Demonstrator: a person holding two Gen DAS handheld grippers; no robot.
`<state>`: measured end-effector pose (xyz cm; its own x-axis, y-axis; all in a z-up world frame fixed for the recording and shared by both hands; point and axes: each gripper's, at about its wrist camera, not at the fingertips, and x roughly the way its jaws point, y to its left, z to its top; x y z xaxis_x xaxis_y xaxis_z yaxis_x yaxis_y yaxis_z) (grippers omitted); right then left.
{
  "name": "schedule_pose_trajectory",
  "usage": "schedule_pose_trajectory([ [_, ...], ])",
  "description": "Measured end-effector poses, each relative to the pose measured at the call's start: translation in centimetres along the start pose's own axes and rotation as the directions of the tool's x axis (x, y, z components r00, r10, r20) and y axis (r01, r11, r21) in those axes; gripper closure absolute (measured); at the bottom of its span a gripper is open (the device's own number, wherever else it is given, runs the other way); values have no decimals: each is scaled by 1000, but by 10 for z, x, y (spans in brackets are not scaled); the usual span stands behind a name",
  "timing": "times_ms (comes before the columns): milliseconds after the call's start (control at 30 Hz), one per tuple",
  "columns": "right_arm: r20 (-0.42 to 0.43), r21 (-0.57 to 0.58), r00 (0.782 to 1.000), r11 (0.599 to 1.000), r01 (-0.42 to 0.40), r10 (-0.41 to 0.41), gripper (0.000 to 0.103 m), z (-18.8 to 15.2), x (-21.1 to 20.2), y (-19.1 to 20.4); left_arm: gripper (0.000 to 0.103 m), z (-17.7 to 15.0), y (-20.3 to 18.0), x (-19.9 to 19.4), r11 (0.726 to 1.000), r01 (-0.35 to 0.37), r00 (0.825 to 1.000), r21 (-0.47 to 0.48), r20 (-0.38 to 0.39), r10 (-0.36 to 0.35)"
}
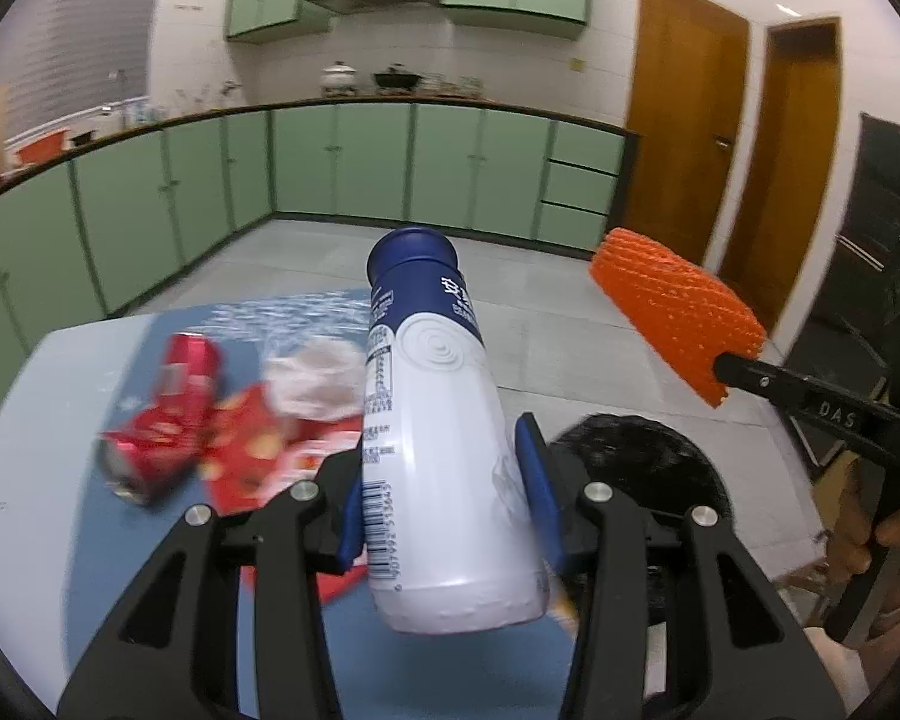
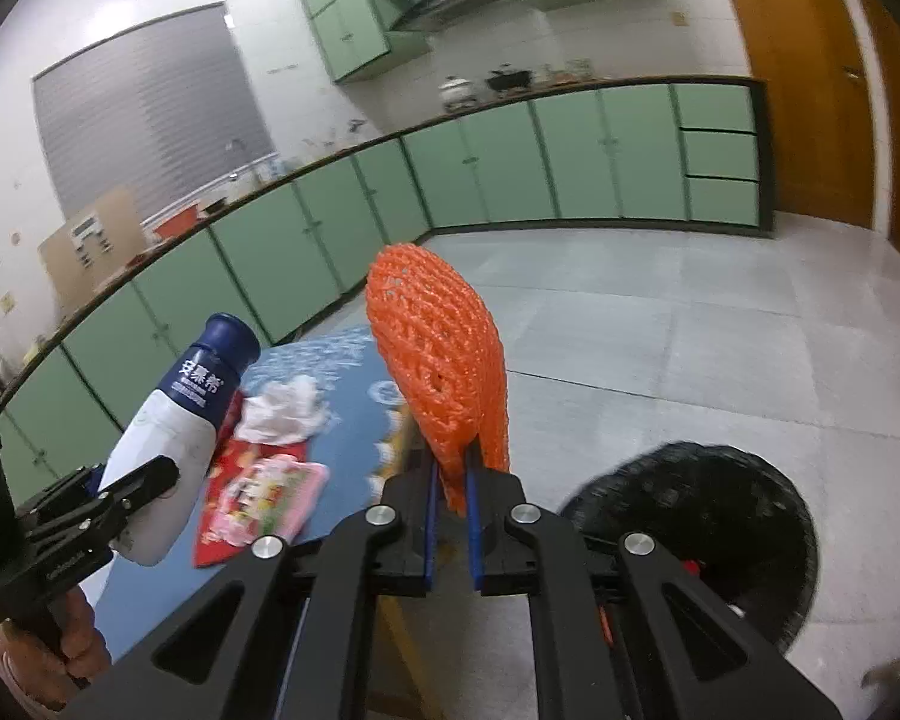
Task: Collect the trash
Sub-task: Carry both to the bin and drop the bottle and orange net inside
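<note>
Bottle (image 1: 444,420): smooth white plastic, blue neck, clamped by left gripper (image 1: 444,504) fingers above the bench (image 1: 24,396).
Net (image 2: 444,372): orange foam mesh, pinched flat in closed right gripper (image 2: 450,510).
Bench trash: crushed red can (image 1: 162,414), crumpled tissue (image 2: 285,408); blurred.
Bin (image 2: 702,516): black, round, partly hidden.

You've got a table (image 1: 48,372) with a blue printed cloth (image 1: 306,312) over it. On the cloth lie a crushed red can (image 1: 162,414), a crumpled white tissue (image 1: 315,381), a red wrapper (image 1: 252,450) and a pink packet (image 2: 267,495), all bunched close together. Beside the table, on the grey tiled floor (image 2: 660,348), sits a black bin (image 2: 714,510).
</note>
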<state>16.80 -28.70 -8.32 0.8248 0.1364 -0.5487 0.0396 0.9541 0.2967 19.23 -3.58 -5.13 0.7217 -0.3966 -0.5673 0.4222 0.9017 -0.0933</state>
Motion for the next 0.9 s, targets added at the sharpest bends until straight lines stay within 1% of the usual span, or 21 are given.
schedule_pose_trajectory([
  [100, -12, 39, 999, 998, 48, -48, 95, -10, -10, -31, 61, -4, -30, 14, 999, 45, 999, 28, -15, -45],
  [200, -22, 67, 997, 995, 80, -78, 95, -18, -16, -54, 61, -8, -56, 29, 995, 86, 996, 51, -34, -85],
  [333, -52, 101, 991, 986, 131, -127, 95, -35, -17, -88, 61, -20, -87, 54, 988, 136, 988, 76, -87, -129],
  [433, -77, 131, 986, 979, 155, -145, 95, -46, -14, -110, 60, -30, -106, 76, 982, 163, 980, 92, -135, -150],
  [600, -126, 173, 978, 967, 189, -168, 95, -63, -2, -141, 60, -40, -127, 112, 976, 194, 964, 94, -202, -172],
  [700, -148, 192, 973, 960, 203, -176, 95, -71, 4, -159, 60, -42, -144, 132, 973, 206, 957, 101, -227, -179],
  [900, -181, 200, 964, 952, 230, -195, 95, -80, 15, -180, 60, -50, -169, 166, 966, 227, 945, 126, -268, -187],
])
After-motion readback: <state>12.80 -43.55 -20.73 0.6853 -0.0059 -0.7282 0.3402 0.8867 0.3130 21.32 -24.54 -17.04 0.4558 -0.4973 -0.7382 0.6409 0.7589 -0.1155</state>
